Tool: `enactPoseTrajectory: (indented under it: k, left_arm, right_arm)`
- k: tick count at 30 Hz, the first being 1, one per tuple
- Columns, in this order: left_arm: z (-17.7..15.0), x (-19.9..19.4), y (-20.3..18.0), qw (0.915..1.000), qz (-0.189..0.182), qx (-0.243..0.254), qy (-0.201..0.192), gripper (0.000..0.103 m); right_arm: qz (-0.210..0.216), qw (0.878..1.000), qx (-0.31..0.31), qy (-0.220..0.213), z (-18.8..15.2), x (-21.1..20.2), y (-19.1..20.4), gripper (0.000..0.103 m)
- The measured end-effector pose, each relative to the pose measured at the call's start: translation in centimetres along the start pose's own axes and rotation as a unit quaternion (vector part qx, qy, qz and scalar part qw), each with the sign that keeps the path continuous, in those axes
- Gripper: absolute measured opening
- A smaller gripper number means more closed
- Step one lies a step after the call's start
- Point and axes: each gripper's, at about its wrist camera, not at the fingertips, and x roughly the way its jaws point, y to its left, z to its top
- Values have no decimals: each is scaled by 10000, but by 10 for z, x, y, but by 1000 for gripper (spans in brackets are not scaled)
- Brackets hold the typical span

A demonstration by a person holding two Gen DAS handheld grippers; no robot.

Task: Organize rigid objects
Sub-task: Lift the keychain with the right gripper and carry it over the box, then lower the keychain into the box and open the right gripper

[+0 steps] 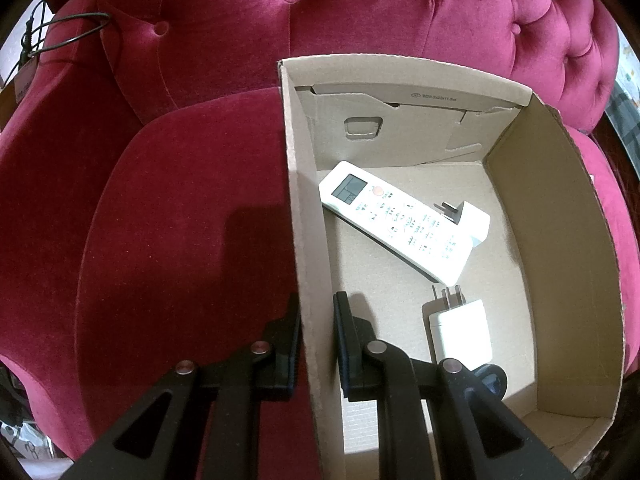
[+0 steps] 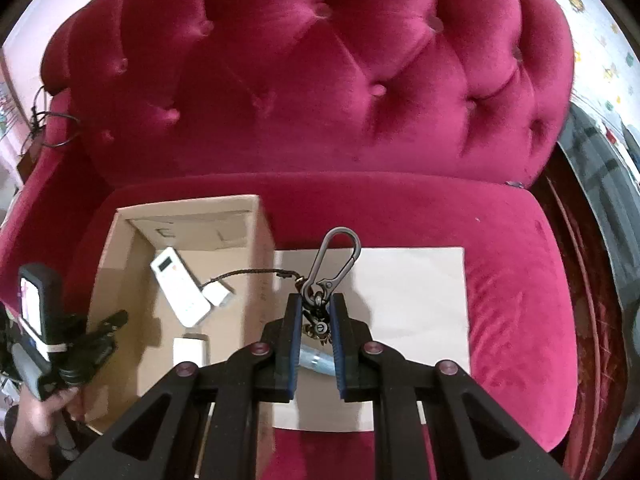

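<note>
An open cardboard box [image 1: 560,240] stands on a red velvet sofa seat. My left gripper [image 1: 318,300] is shut on the box's left wall, one finger outside and one inside. On the box floor lie a white remote [image 1: 396,220] and two white plug adapters [image 1: 460,332] [image 1: 474,220]. In the right wrist view my right gripper [image 2: 316,300] is shut on a keychain with a grey carabiner [image 2: 332,264] that sticks up past the fingertips. Its braided cord [image 2: 240,274] trails left over the box [image 2: 120,240]. The gripper hangs over a pale flat sheet [image 2: 420,300].
A clear bluish object [image 2: 316,362] lies on the sheet under the right gripper's fingers. The tufted sofa back [image 2: 320,80] rises behind. A person's hand [image 2: 36,420] holds the left gripper's handle at the box. A black cable [image 1: 68,32] hangs over the left armrest.
</note>
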Motion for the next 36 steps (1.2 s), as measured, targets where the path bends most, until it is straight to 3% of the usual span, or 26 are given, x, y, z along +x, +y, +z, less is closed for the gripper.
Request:
enactPoseTrajectory:
  k: [20,36]
  left_arm:
    - [-1,0,1,10000,-23,-17,2,16]
    - [0,-1,4,10000,-48,-25,4,16]
  right_arm:
    - [601,9960,-594,297,-6,35,85,13]
    - [662,9925,-752,702,-27,91,119,13]
